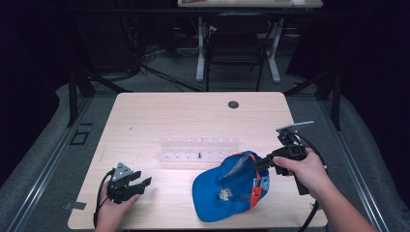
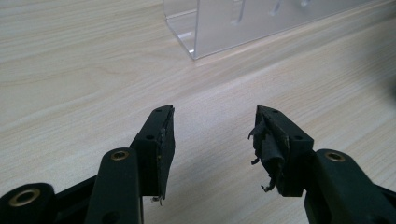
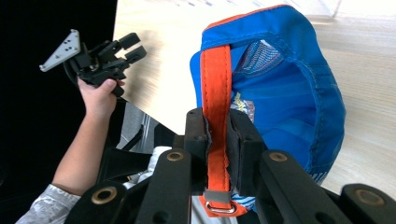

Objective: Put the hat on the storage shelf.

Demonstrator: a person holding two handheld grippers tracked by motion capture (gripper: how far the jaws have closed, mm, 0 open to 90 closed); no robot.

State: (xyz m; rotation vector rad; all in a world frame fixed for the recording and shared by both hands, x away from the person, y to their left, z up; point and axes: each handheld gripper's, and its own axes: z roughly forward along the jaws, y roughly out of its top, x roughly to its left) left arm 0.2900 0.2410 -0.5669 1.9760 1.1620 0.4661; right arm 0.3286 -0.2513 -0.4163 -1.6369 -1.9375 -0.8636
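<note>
Orange strap [image 3: 215,93] is clamped in right tool [image 3: 218,135]; blue cap [image 1: 227,186] is best lifted slowly, level. Left tool [image 2: 212,140] is held wide, empty.

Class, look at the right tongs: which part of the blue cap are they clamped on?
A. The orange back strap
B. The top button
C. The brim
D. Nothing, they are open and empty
A: in the right gripper view the right tongs are shut on the orange back strap of the blue cap.
</note>
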